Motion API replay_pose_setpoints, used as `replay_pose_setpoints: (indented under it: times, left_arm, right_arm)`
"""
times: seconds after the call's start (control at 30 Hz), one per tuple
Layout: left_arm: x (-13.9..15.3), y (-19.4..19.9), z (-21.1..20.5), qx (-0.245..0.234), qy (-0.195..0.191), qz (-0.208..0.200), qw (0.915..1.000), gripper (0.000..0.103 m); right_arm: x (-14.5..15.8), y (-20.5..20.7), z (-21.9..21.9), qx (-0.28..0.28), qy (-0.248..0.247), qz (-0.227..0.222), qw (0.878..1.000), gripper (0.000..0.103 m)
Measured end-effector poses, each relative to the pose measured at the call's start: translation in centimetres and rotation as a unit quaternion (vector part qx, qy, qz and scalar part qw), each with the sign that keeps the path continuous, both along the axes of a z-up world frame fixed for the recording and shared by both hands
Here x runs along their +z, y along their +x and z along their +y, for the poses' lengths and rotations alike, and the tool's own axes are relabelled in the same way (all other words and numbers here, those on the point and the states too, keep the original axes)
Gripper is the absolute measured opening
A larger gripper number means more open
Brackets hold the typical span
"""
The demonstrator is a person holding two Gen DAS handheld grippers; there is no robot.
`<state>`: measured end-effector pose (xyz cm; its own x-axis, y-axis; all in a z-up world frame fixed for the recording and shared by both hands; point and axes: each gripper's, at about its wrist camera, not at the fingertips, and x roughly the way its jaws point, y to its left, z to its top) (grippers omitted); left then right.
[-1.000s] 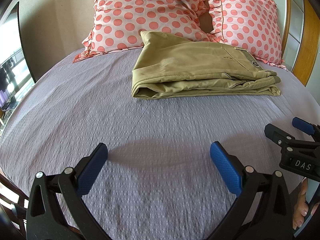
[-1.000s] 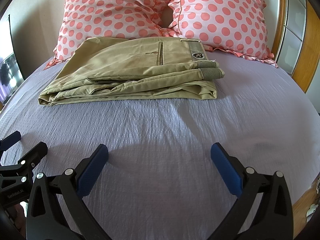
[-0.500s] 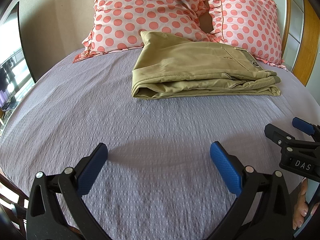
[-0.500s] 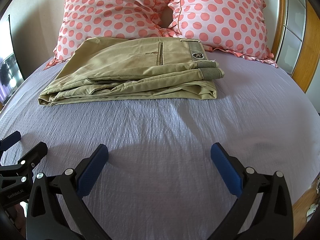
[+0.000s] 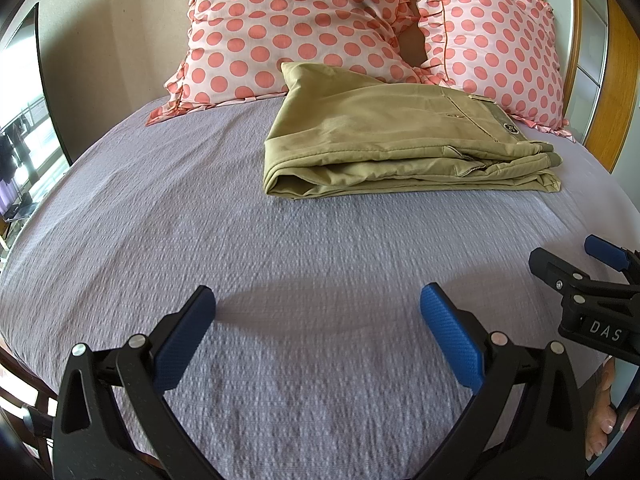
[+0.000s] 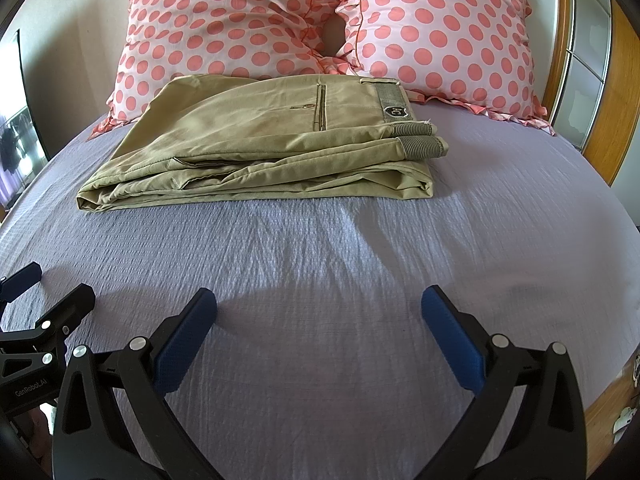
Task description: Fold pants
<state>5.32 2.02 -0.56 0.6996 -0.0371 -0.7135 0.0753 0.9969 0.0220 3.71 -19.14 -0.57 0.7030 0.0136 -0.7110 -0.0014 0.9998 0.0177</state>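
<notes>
Khaki pants (image 5: pixel 392 144) lie folded in a flat stack on the lilac bedspread (image 5: pixel 280 264), far side, touching the pillows. They also show in the right wrist view (image 6: pixel 272 148), waistband to the right. My left gripper (image 5: pixel 318 320) is open and empty, low over the near part of the bed, well short of the pants. My right gripper (image 6: pixel 319 320) is open and empty too, beside it on the right. The right gripper shows at the right edge of the left wrist view (image 5: pixel 592 280); the left gripper shows at the left edge of the right wrist view (image 6: pixel 40 320).
Two pink polka-dot pillows (image 5: pixel 304 28) (image 6: pixel 436 32) lean at the head of the bed behind the pants. A wooden headboard and frame (image 6: pixel 616 104) run along the right. A window (image 5: pixel 20 140) is at the left.
</notes>
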Motion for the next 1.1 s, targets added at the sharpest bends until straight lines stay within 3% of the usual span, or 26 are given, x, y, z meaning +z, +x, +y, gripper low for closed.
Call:
replay_pose_setpoints:
  times: [0.43, 0.93, 1.1]
  left_arm:
    - [0.7, 1.0, 0.0, 0.001, 0.0, 0.04, 0.9992, 0.101]
    - [0.6, 1.3, -0.1, 0.004, 0.001, 0.042, 0.9991, 0.101]
    - [0.4, 0.8, -0.1, 0.003, 0.001, 0.025, 0.9997, 0.101]
  right_arm:
    - [0.1, 0.0, 0.0, 0.0, 0.0, 0.0, 1.0, 0.102]
    - [0.1, 0.0, 0.0, 0.0, 0.0, 0.0, 1.0, 0.102]
    - [0.1, 0.0, 0.0, 0.001, 0.0, 0.0, 1.0, 0.102]
